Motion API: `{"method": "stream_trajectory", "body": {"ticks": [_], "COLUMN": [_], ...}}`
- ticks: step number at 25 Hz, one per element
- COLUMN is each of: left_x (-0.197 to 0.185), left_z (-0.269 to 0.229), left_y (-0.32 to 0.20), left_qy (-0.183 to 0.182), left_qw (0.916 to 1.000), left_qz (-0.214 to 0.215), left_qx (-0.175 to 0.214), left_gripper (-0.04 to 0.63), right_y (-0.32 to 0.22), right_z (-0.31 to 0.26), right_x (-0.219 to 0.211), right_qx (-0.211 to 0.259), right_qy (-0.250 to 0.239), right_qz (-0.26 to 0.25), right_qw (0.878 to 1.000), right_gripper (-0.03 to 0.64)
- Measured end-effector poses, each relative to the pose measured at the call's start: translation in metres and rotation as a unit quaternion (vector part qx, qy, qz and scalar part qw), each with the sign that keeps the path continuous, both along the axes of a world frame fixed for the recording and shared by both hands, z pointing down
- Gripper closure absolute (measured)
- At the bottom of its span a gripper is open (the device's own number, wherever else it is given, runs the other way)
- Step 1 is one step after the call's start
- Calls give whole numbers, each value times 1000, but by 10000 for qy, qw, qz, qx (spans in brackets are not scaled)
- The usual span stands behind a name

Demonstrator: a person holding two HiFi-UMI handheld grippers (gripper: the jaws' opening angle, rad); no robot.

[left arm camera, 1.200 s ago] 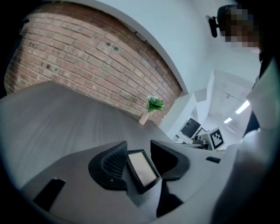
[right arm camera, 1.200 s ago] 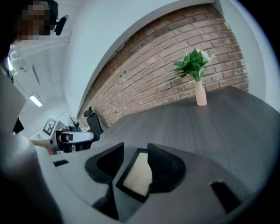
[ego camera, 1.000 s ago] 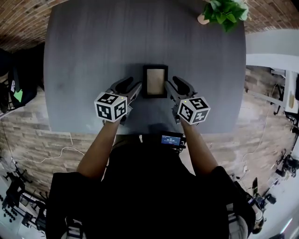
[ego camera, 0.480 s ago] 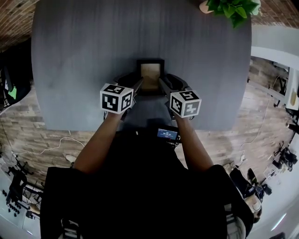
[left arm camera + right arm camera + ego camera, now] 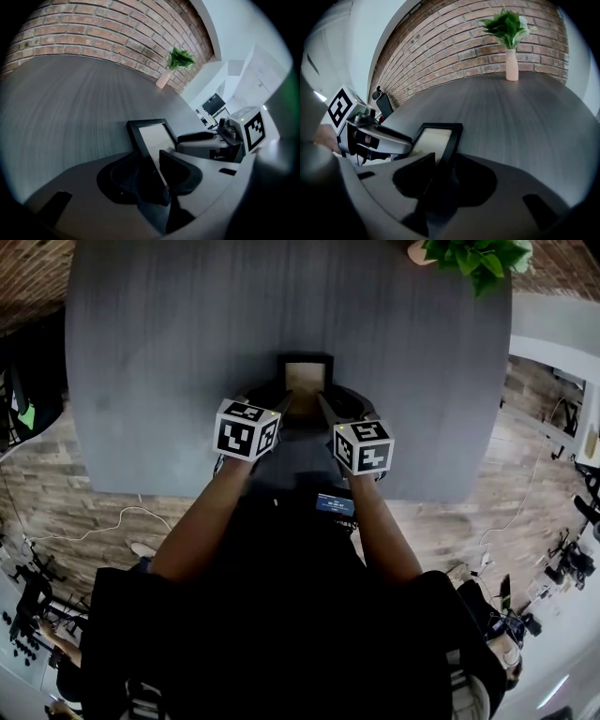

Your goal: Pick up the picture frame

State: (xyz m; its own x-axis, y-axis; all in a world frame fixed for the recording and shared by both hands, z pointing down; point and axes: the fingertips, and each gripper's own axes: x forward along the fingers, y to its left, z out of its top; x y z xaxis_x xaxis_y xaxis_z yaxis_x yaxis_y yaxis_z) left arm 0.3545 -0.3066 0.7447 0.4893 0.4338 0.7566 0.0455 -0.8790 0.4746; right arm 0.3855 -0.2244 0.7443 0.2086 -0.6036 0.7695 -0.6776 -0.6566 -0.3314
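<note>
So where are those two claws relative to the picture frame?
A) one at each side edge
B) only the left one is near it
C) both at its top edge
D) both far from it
A: the left gripper has the left edge of the picture frame between its closing jaws, and the right gripper has the right edge between its closing jaws.
</note>
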Motion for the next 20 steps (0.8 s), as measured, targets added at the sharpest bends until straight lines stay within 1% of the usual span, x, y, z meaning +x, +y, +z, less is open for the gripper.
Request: {"method": "stream_trajectory", "body": {"ticks": [1,3,4,5,10,12,16,20], "left_x": [0,-1,-1,0,2,3,4,11], "left_z": [1,2,3,3,5,1,-23,-70], "left_y": [0,-1,-2,-2,-2,-2,-4,-1], "left_qy": [-10,-26,-27,-16,48,111,463,1051], "left_qw": [10000,9999,9999,9998,9996,9993,9972,9914], "left_qz": [9,-2,-24,-52,-285,-357,-546,-662], "left_qx": [53,146,168,173,45,96,213,421], "left_gripper": [464,494,494,494,505,509,516,518], "right_y": [0,0,0,-1,0,1,1,4], "right_z": [0,1,1,1,2,-3,-26,-68], "right_x": [1,1,1,1,2,4,6,13], "right_qx": [-38,-88,-97,-95,-56,-10,176,495], "right_qy": [36,90,99,98,141,214,523,961], "right_qz": [-18,-57,-65,-58,-14,11,19,-45], "right_qw": [10000,9999,9999,9999,9999,9998,9985,9941], "right_gripper": [482,488,488,499,508,517,527,526]}}
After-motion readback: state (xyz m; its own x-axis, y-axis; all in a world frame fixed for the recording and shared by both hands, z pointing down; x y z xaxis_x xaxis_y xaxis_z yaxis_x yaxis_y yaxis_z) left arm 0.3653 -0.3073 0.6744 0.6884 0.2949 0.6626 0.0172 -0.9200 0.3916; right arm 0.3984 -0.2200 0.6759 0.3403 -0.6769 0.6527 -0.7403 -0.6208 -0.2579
